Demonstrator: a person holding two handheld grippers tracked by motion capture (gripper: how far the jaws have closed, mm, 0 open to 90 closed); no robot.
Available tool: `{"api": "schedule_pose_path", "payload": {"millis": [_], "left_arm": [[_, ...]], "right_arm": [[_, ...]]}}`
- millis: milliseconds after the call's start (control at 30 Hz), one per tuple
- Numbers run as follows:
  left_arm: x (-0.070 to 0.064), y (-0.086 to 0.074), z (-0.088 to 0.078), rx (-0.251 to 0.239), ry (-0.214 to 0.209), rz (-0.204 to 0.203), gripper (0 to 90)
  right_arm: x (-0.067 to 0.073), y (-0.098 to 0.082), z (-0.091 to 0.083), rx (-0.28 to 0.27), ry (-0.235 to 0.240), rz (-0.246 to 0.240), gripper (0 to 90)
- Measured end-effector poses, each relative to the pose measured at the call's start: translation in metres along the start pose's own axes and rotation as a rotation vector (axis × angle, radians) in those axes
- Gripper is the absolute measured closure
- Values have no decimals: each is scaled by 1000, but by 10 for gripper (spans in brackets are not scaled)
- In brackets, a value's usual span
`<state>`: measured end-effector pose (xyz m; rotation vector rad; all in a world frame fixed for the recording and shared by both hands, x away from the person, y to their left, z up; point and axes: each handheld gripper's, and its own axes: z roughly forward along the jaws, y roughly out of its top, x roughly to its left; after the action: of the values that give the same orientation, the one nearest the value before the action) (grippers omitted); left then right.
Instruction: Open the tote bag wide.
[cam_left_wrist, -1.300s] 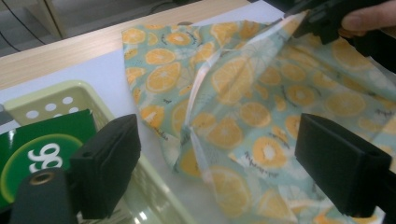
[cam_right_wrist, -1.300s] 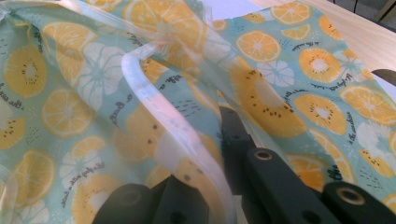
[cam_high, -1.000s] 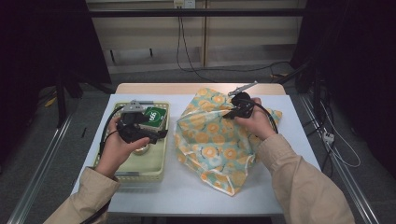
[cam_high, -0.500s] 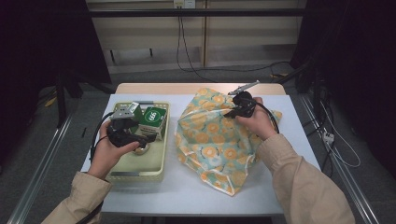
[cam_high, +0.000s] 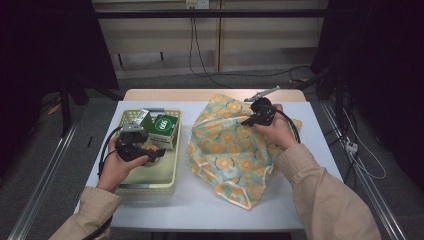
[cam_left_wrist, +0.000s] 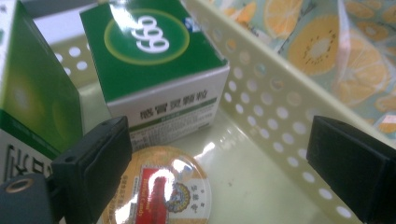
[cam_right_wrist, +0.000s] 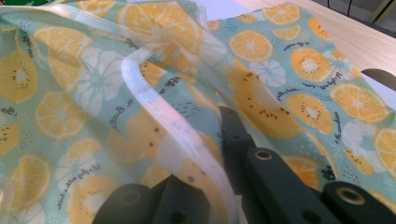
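In the yellow perforated basket (cam_high: 167, 172) near the table's left edge, the left gripper (cam_left_wrist: 219, 168) hangs with its jaws spread wide, nothing between them. The round tin (cam_left_wrist: 161, 191) with the red-and-gold lid lies flat on the basket floor, just below and inside the left jaw, in front of the green medicine box (cam_left_wrist: 154, 65); this gripper is by far the nearer one. Toward the right edge, the right gripper (cam_right_wrist: 219, 140) is clamped on the rim of the fruit-print bag (cam_high: 235, 145).
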<state>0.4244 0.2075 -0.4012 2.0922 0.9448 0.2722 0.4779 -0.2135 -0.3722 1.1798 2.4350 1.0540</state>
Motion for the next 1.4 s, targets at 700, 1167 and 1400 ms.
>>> {"api": "schedule_pose_path", "payload": {"millis": [700,1167,1400], "left_arm": [[-2,-6,14,41,-3,12,70],[14,-12,30,114,83,33,102],[14,-13,32,115,97,78,102]], "right_arm": [[2,-2,2,-1,1,-4,892],[1,-4,5,3,14,-6,891],[1,-4,5,5,14,-1,892]]}}
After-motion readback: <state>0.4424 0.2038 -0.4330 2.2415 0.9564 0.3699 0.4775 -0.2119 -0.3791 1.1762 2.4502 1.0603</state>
